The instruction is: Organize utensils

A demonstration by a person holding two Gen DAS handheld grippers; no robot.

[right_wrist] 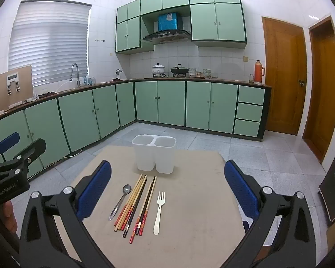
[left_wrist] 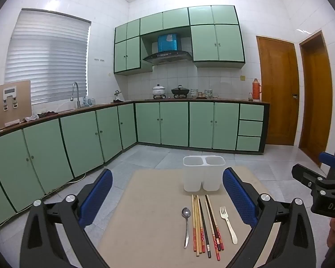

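A white two-compartment utensil holder (left_wrist: 203, 173) (right_wrist: 154, 154) stands upright at the far side of a tan table (left_wrist: 149, 212) (right_wrist: 189, 223). In front of it lie a metal spoon (left_wrist: 186, 225) (right_wrist: 120, 201), several chopsticks (left_wrist: 205, 223) (right_wrist: 136, 205) and a cream fork (left_wrist: 229, 223) (right_wrist: 159, 211), side by side. My left gripper (left_wrist: 167, 198) is open above the near table, empty. My right gripper (right_wrist: 167, 192) is open and empty too; it shows at the right edge of the left wrist view (left_wrist: 323, 178).
The table stands on a grey tiled floor (right_wrist: 268, 151). Green base cabinets (left_wrist: 163, 122) with a dark counter run along the left and far walls, with a sink tap (left_wrist: 76, 93), pots (left_wrist: 159, 90) and a red thermos (left_wrist: 256, 89). Wooden doors (left_wrist: 279, 89) are at right.
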